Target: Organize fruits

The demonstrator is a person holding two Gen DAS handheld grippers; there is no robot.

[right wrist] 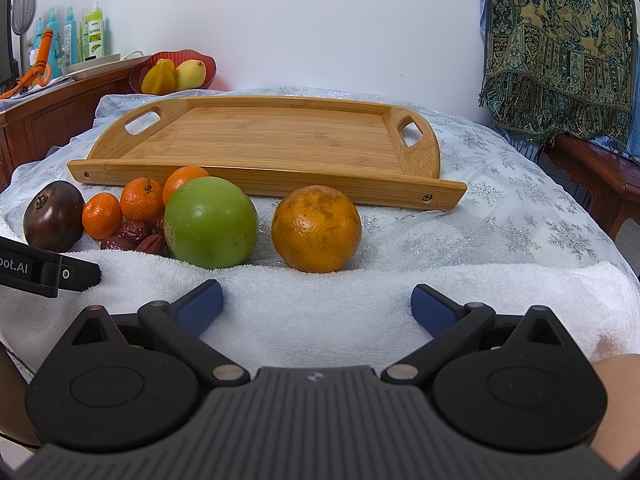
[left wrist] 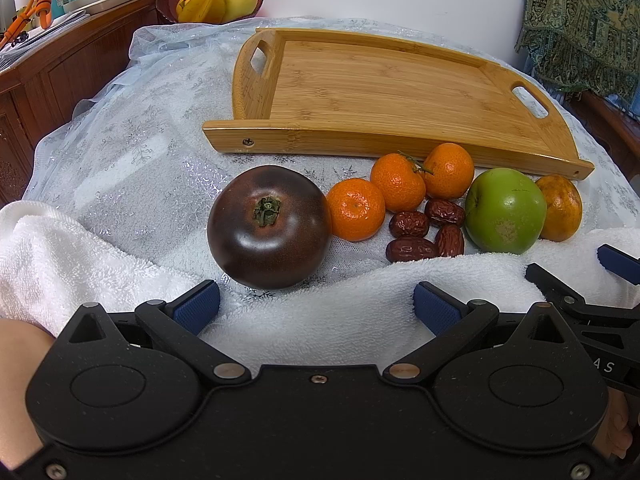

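We hold our left gripper [left wrist: 316, 306] and right gripper [right wrist: 316, 304] wide apart, empty, over the towel [right wrist: 320, 300], short of the bamboo tray [right wrist: 264, 136].

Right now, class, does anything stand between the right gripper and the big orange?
Nothing visible: only white towel lies between the open right gripper and the big orange. The green apple sits beside it, apart.
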